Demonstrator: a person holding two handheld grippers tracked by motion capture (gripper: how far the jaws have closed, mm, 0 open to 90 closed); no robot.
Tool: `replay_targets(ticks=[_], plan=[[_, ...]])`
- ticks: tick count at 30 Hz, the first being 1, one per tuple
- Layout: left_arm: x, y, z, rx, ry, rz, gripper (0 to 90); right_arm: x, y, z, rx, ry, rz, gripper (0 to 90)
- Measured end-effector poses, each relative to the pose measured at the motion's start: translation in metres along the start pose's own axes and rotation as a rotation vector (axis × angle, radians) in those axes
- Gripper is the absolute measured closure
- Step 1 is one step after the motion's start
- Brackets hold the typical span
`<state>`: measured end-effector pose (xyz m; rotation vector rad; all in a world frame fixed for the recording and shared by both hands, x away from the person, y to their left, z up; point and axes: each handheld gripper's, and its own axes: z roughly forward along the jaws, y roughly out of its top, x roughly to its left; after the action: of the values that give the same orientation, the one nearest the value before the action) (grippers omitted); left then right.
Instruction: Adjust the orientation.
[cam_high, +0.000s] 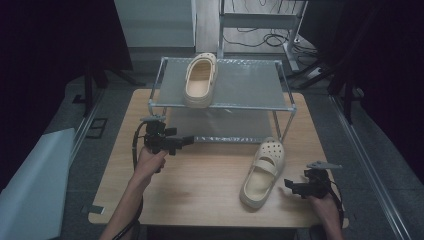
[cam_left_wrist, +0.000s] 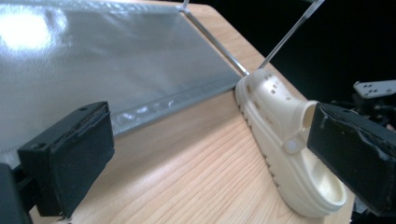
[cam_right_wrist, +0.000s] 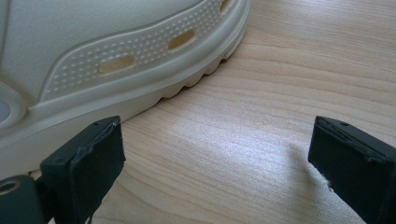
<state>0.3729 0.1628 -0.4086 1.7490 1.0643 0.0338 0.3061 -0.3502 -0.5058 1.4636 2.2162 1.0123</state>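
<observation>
One cream clog (cam_high: 201, 80) rests on the top shelf of a metal rack (cam_high: 260, 106), toe toward the back. A second cream clog (cam_high: 263, 172) lies on the wooden table (cam_high: 200, 185) in front of the rack's right leg; its side shows in the left gripper view (cam_left_wrist: 280, 135) and close up in the right gripper view (cam_right_wrist: 116, 60). My left gripper (cam_high: 186, 141) is open, held left of the table clog, near the rack's lower shelf (cam_left_wrist: 102, 60). My right gripper (cam_high: 289, 185) is open, just right of the clog's heel, with nothing between its jaws.
The rack stands on the far half of the table. A grey panel (cam_high: 30, 185) leans at the left of the table. Cables (cam_high: 265, 37) and frame legs lie on the floor behind. The table's front edge is close to both hands.
</observation>
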Motion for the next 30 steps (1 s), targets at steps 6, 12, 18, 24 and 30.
replay_targets(ticks=[6, 12, 18, 24, 30], plan=[[0.003, -0.026, 0.005, 0.013, 0.031, 0.014, 1.1, 0.000, 0.000, 0.000, 0.003, -0.001, -0.001, 3.6], [0.003, -0.046, 0.007, 0.022, 0.049, 0.036, 1.1, 0.001, 0.000, 0.000, 0.007, 0.000, -0.002, 4.4], [0.003, -0.067, 0.010, 0.042, 0.077, 0.052, 1.2, 0.002, 0.000, 0.000, 0.009, 0.001, -0.008, 4.9], [0.002, -0.087, 0.015, 0.082, 0.144, 0.109, 1.3, 0.002, 0.000, 0.000, 0.011, 0.004, -0.009, 5.4], [-0.002, -0.098, 0.019, 0.113, 0.210, 0.172, 1.0, 0.003, 0.001, -0.001, 0.014, 0.007, -0.014, 5.7]])
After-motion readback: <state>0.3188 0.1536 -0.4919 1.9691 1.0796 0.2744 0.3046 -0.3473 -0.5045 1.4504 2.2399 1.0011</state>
